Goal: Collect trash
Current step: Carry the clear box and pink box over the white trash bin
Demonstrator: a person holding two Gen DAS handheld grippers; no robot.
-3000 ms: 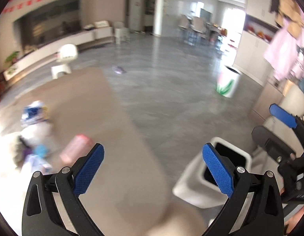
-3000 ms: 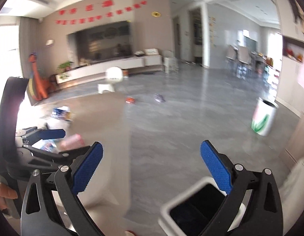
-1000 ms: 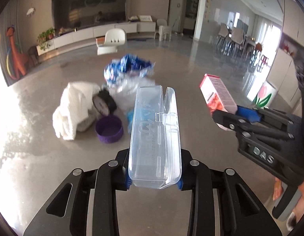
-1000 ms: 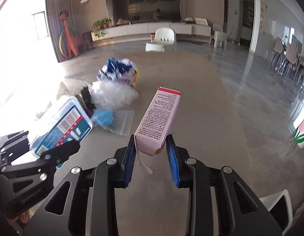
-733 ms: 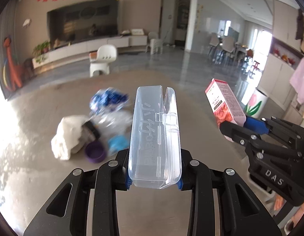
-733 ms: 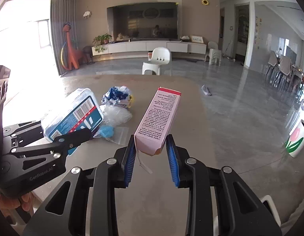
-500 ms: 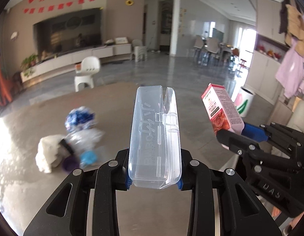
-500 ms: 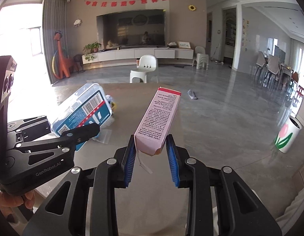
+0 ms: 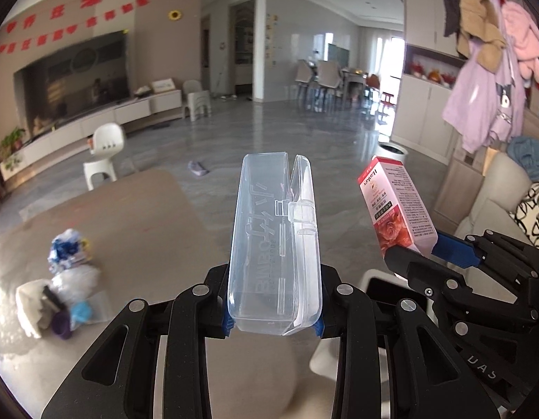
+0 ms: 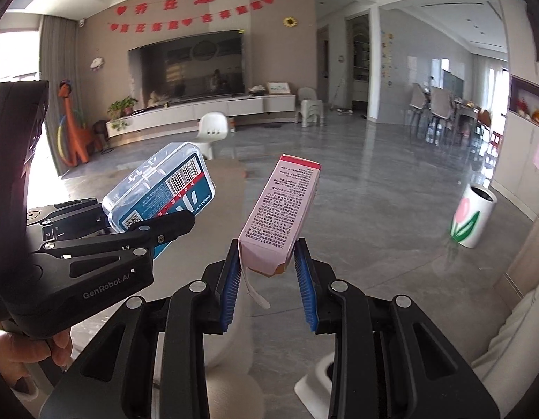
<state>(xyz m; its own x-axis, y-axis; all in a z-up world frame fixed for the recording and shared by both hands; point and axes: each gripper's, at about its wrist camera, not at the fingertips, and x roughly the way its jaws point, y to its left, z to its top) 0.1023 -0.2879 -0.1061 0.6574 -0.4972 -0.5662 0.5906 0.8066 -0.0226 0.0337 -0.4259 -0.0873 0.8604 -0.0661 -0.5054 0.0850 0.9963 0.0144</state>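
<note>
Gripping a clear plastic case in the left tool, right tool clamping a pink carton

I read "GenRobot.AI" on the left gripper body. On the pink carton, "Hankey" runs along its top edge; the remaining print is too small. The clear plastic case carries a barcode and QR code, its lettering unclear.

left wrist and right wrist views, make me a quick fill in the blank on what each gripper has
The left gripper is shut on a clear ____ case.
The right gripper is shut on a ____ carton.
The pile of trash lies on the ____.

Missing words: plastic; pink; table
</note>
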